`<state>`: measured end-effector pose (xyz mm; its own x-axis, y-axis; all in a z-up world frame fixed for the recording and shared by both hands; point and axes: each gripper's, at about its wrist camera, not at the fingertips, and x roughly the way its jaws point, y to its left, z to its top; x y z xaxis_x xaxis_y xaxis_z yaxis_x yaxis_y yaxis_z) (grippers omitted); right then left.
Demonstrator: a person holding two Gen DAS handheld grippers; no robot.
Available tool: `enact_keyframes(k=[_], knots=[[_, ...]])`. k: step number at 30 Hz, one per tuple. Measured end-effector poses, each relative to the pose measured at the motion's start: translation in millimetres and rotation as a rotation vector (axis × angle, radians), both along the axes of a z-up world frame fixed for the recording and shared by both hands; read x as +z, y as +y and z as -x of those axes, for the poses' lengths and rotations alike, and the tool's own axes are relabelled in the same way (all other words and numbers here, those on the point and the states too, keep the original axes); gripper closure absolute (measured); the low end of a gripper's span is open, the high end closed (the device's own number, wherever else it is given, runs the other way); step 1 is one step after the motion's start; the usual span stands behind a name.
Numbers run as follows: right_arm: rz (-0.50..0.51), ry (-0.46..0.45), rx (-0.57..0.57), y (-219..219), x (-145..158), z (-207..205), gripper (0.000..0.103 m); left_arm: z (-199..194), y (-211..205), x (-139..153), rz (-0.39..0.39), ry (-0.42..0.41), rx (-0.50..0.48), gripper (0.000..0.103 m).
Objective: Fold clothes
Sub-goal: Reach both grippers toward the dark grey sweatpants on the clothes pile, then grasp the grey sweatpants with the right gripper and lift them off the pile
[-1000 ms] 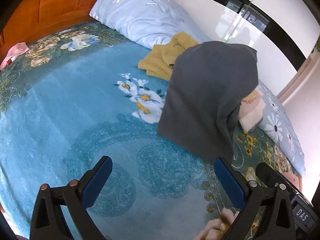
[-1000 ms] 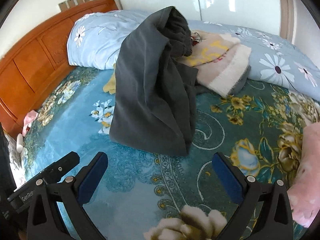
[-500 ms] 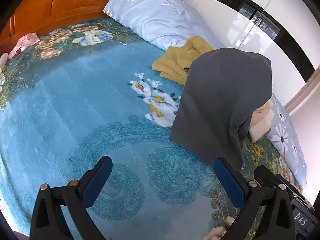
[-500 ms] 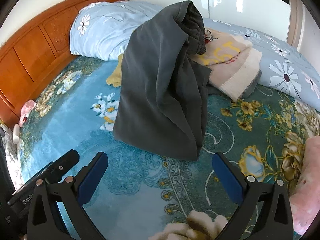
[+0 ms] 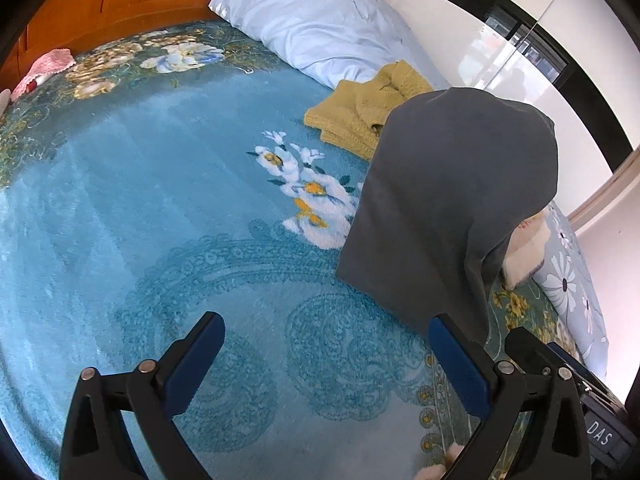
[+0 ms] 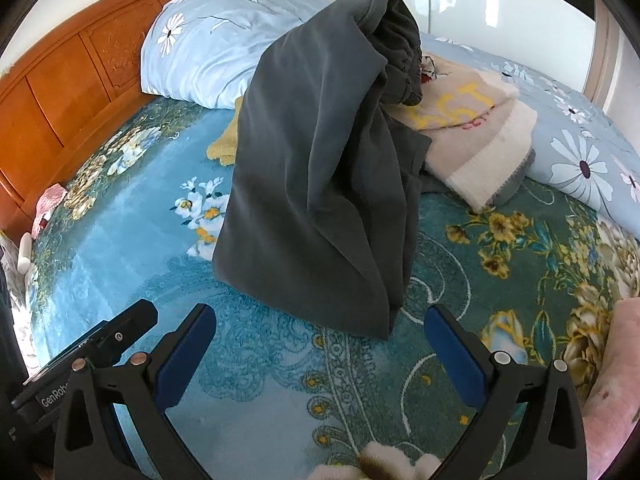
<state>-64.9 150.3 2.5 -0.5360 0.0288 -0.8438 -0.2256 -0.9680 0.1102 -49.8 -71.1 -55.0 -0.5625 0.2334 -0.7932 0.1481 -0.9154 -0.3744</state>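
Your left gripper stands wide, its blue pads holding nothing, above the blue floral bedspread; your right gripper is likewise spread wide and empty, just short of the near hem of the dark grey garment. That garment rises in a slumped heap from the bedspread, its bunched upper end leaning over a cream knit piece with yellow lettering; whether it is trousers or a top you cannot tell from these folds. A mustard-yellow knit lies folded behind it, touching the pale blue pillow at the wooden headboard; a pink cloth sits at the right edge of your right view, well apart from the grey heap.
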Motion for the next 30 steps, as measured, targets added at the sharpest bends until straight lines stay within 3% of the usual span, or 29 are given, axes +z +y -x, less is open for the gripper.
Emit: enact_keyframes(k=[10, 17, 19, 21, 26, 28, 29, 30], knots=[[0.005, -0.012, -0.005, 14.2, -5.7, 20.1, 0.0, 12.5, 5.0, -13.1, -0.054, -0.02, -0.023, 0.0], [0.002, -0.023, 0.006, 17.3, -5.0, 38.2, 0.0, 15.7, 21.6, -12.5, -0.094, 0.027, -0.117, 0.0], [-0.015, -0.008, 0.02, 17.4, 2.2, 45.4, 0.006, 17.5, 20.3, -16.2, -0.088, 0.014, -0.115, 0.0], [-0.032, 0.035, 0.035, 20.2, 19.8, 56.5, 0.02, 19.0, 12.1, -20.3, -0.097, -0.007, -0.084, 0.0], [-0.044, 0.153, 0.0, 40.7, 55.4, 109.4, 0.034, 17.2, -16.4, -22.3, -0.162, -0.024, 0.027, 0.0], [-0.008, 0.138, -0.042, 54.9, 56.4, 136.6, 0.038, 14.9, -25.2, -19.6, -0.177, -0.016, 0.059, 0.0], [0.008, 0.126, -0.066, 62.0, 56.8, 149.9, 0.049, 14.5, -27.6, -18.1, -0.176, -0.012, 0.066, 0.0], [0.033, 0.116, -0.092, 68.8, 57.0, 161.2, 0.067, 14.0, -30.3, -16.4, -0.176, -0.007, 0.072, 0.0]])
